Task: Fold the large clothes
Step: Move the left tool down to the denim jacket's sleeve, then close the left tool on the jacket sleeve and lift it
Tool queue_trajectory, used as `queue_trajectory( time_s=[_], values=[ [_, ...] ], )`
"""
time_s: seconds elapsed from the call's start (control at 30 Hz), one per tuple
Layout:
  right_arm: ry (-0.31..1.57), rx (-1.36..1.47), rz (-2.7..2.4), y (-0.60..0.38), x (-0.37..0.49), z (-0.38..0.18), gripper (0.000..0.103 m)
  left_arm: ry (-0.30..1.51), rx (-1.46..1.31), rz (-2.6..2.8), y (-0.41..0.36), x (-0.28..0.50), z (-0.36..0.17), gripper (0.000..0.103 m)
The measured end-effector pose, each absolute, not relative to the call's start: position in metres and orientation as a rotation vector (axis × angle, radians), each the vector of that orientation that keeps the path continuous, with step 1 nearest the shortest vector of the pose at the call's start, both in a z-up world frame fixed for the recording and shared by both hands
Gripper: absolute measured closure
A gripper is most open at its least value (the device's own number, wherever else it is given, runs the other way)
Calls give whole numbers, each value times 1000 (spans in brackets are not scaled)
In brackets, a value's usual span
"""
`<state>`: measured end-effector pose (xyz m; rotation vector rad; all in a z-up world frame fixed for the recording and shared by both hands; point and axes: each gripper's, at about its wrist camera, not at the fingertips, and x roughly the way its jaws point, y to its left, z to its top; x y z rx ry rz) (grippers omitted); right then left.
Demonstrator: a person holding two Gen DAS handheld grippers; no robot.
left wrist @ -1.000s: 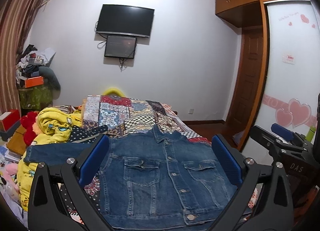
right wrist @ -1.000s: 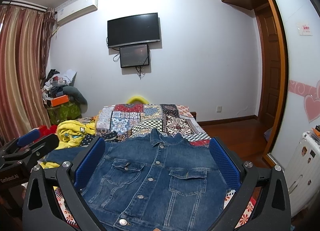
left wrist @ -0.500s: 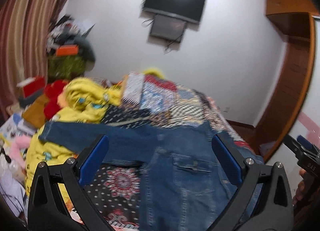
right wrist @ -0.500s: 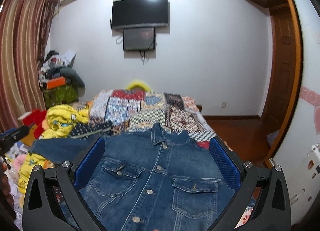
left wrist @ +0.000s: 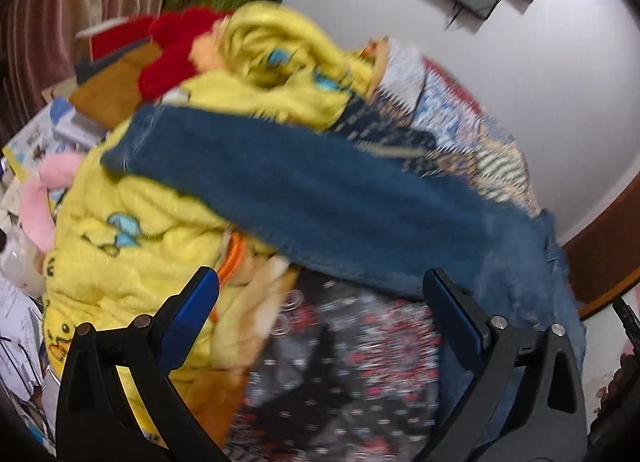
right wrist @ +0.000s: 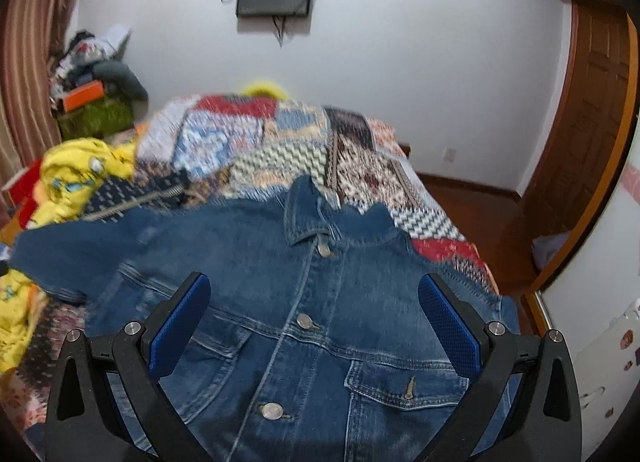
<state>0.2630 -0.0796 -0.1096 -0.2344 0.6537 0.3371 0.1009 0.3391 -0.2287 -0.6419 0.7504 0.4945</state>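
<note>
**Mia:** Where is the big thing to fold?

**Ben:** The blue jean jacket (right wrist: 304, 326) lies flat on the bed (right wrist: 360, 158), front side up and buttoned — I think it was spread like that so it folds neatly. One sleeve (left wrist: 304, 190) sticks out to the side and rests on a yellow fluffy pile (left wrist: 132, 246).

**Mia:** Are the grabbers holding it?

**Ben:** No. The left gripper (left wrist: 320, 314) has its two blue pads wide apart, with nothing between them. It points at the sleeve, so I guess the sleeve gets folded in first. The right gripper (right wrist: 314, 326) is spread wide too — it hangs over the jacket's chest and holds nothing.

**Mia:** Any words to read?

**Ben:** None I can make out. The buttons are too small, and the left picture is blurry. The yellow pile has cartoon faces, but no letters I can read.
</note>
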Motion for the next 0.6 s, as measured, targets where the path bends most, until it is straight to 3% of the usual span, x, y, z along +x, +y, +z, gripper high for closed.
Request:
queue_trajectory(
  time_s=[0.07,0.23,0.4,0.6],
  values=[
    [694,-244,324,-78,268,-121,0,770,-688,465,350,101,-244,13],
    [778,-234,347,-73,272,-147,0,775,-798,403,376,110,-269,24],
    [811,-241,377,-70,278,-151,0,739,-869,405,399,121,-280,29],
    [819,-242,373,-65,284,-153,0,761,-962,414,423,137,-303,53]
  ],
)
